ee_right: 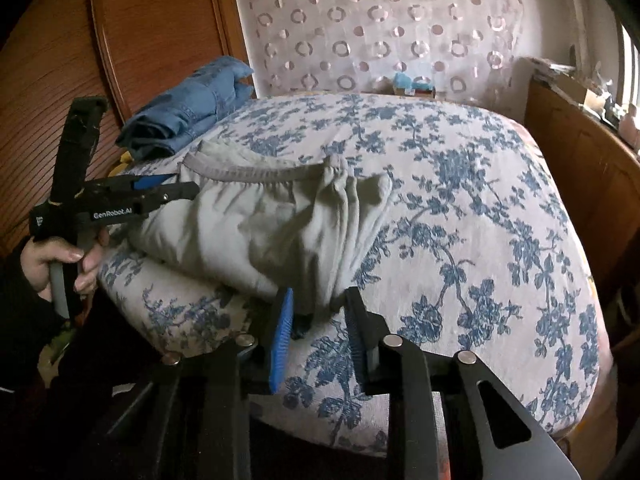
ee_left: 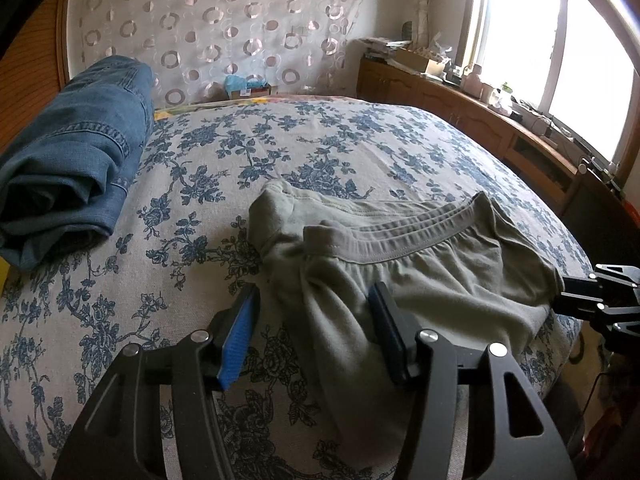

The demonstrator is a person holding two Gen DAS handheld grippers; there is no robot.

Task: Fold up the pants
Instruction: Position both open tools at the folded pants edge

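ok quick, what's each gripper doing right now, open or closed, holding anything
Left gripper: open, jaws apart around a fold of the pants, not clamped.
Right gripper: jaws apart, pants edge between them; whether it grips cannot be told.

Daylight poured through the window (ee_left: pixel 560 60) at the right of the left wrist view, blowing the panes out to pure white glare and lighting the bedspread (ee_left: pixel 320 140) evenly. The right wrist view was dimmer, its lower left corner sunk in deep shadow around the hand (ee_right: pixel 60 260). Both pictures bowed strongly at the edges, with black corners. The grey pants (ee_right: pixel 280 220) looked slightly smeared by motion.
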